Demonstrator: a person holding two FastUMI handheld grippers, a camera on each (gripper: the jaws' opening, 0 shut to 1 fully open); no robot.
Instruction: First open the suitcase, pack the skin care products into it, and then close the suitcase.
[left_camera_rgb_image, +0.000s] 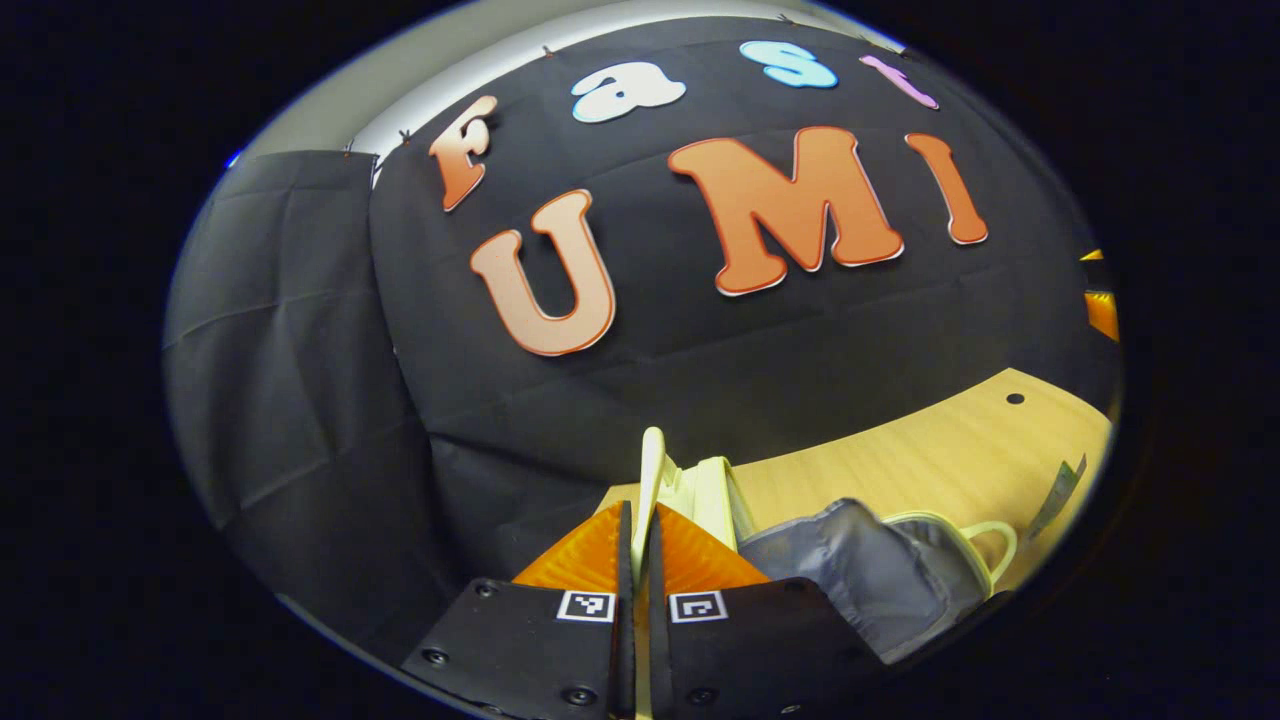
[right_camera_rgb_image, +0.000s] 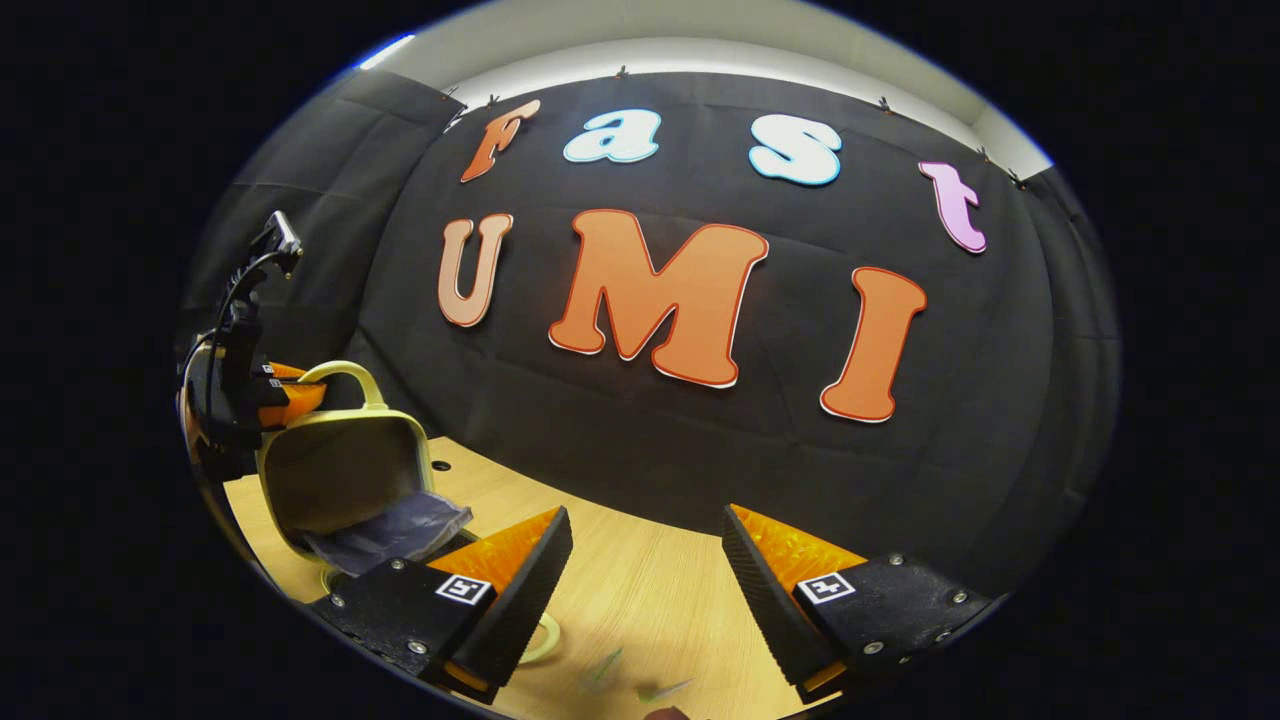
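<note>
A small pale yellow-green suitcase (right_camera_rgb_image: 340, 465) stands open at the left of the wooden table, its lid raised and a grey lining (right_camera_rgb_image: 395, 530) hanging from it. My left gripper (left_camera_rgb_image: 640, 510) is shut on the thin edge of the lid (left_camera_rgb_image: 650, 470); beside it lie the grey lining (left_camera_rgb_image: 860, 570) and the suitcase handle (left_camera_rgb_image: 990, 545). In the right gripper view the left gripper (right_camera_rgb_image: 275, 390) sits at the lid's top corner. My right gripper (right_camera_rgb_image: 645, 530) hovers open over the table with nothing between its fingers. Small greenish packets (right_camera_rgb_image: 605, 665) lie below it, too blurred to name.
The light wooden table (right_camera_rgb_image: 640, 590) runs back to the black cloth wall. A flat grey-green packet (left_camera_rgb_image: 1060, 495) lies at the table's right side in the left gripper view. A pale ring-shaped part (right_camera_rgb_image: 548, 635) shows by the right gripper's left finger.
</note>
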